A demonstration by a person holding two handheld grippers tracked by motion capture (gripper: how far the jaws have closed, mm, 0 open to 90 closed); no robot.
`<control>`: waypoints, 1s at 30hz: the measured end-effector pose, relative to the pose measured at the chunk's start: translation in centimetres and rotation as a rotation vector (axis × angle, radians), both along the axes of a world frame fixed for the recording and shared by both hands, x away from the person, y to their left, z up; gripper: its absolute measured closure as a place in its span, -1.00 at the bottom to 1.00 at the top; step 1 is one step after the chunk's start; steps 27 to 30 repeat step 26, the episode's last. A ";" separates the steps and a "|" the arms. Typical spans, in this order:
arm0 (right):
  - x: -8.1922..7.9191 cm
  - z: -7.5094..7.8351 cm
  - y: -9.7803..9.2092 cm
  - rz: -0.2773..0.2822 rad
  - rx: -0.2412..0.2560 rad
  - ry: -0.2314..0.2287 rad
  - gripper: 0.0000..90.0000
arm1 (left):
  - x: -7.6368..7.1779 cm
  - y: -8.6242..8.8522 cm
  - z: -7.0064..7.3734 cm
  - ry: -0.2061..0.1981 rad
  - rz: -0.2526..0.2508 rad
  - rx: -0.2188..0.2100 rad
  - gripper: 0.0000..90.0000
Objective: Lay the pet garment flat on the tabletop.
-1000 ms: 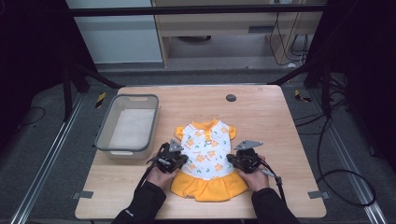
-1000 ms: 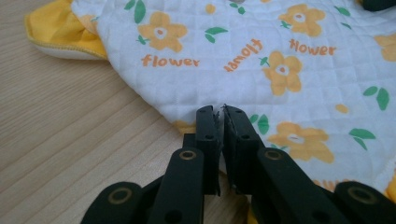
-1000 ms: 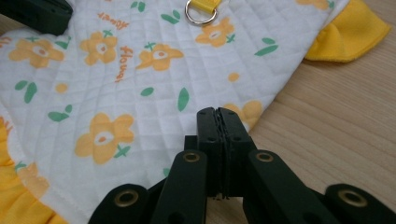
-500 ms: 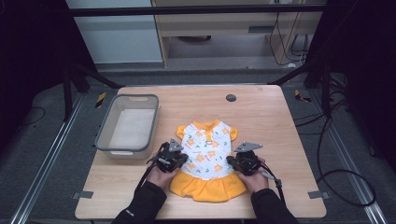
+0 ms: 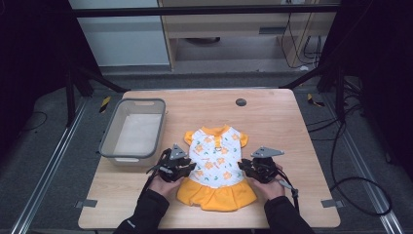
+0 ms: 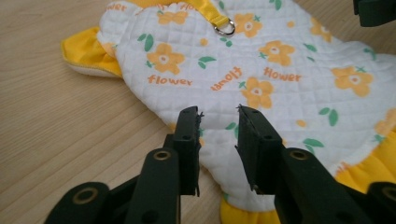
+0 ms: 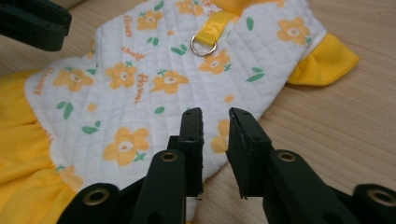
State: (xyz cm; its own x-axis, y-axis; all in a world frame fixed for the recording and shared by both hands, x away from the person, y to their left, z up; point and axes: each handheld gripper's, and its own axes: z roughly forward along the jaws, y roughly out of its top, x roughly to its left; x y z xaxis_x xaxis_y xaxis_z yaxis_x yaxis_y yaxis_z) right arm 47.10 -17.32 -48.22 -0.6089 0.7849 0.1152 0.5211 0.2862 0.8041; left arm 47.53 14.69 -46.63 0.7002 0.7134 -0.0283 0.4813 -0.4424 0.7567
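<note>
Dress (image 5: 215, 165), small and quilted, lies flat on the wooden table (image 5: 272, 117), near its front edge and between the two hands. Its white bodice carries orange flowers and the printed word "flower"; collar, sleeves and gathered skirt are yellow. A metal ring (image 6: 225, 28) on a yellow strap sits near the collar. The left gripper (image 6: 218, 119) is poised over the bodice's left side edge, jaws parted with a clear gap and nothing between them. The right gripper (image 7: 215, 119) sits likewise over the opposite side edge, jaws released and empty. Whether the jaw tips touch the cloth is hard to judge from these angles. From the high view, each gripper flanks the waist of the dress, held by a dark-sleeved hand (image 5: 163, 183). A grey plastic bin (image 5: 134, 129) stands on the table's left part, just beside the left gripper and apart from the dress. A dark round grommet (image 5: 240, 102) marks the table's far side.
</note>
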 end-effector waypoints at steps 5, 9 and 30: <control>-0.8 0.8 -1.6 -0.023 0.034 -0.023 0.44 | -1.3 1.2 0.7 -0.016 -0.001 -0.035 0.28; -1.0 1.0 -2.7 -0.059 0.036 -0.030 0.21 | -2.3 2.0 0.6 -0.031 0.002 -0.030 0.10; -2.7 0.0 -5.9 -0.145 -0.003 -0.032 -0.45 | -5.3 7.0 -0.4 -0.061 0.047 -0.029 -0.42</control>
